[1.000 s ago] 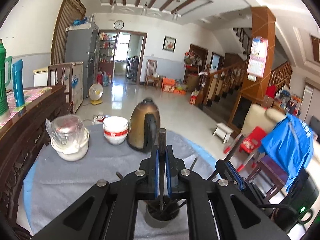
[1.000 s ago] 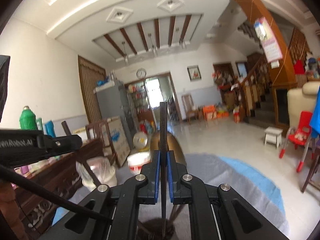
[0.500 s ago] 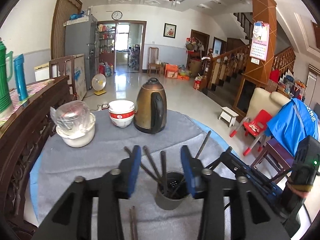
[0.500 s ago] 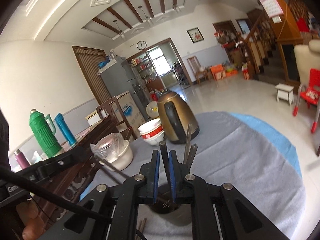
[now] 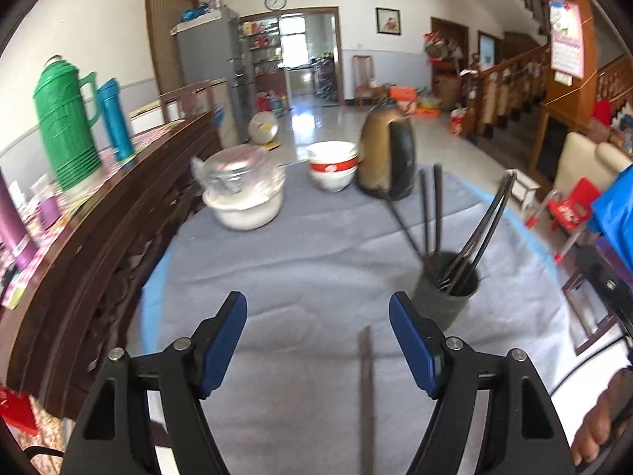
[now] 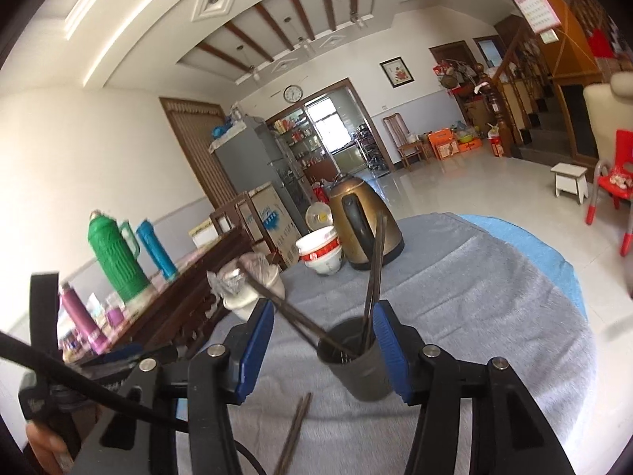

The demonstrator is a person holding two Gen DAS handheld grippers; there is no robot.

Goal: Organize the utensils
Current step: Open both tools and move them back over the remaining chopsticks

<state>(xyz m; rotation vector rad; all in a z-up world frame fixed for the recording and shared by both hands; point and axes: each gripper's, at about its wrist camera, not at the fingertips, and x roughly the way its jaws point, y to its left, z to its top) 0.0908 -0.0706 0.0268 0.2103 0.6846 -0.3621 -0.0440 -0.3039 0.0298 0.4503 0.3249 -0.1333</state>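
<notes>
left tool [image 5: 317, 340]: its blue-padded jaws are opening wide over the grey cloth-covered round counter [image 5: 300, 253], gripping nothing; one dark brown chopstick [image 5: 366, 396] is lying flat on the cloth between them, untouched.
right tool [image 6: 322, 350]: its jaws are opening too, released, framing the dark grey cylindrical utensil cup [image 6: 356, 364] without pressing on it.
utensil cup: standing upright on the cloth towards the near edge of the counter, just beyond the left tool's right finger [image 5: 411, 340].
chopsticks in cup [image 5: 435, 213]: several dark sticks are leaning out of it in different directions.
loose chopsticks [image 6: 294, 431]: a pair is lying on the cloth in front of the cup, near the counter's near edge.
far edge of counter: a bronze electric kettle with black handle [image 5: 389, 158], stacked white bowls with a red band [image 5: 332, 166] and a white bowl holding a clear plastic bag [image 5: 243, 194] are standing in a row.
</notes>
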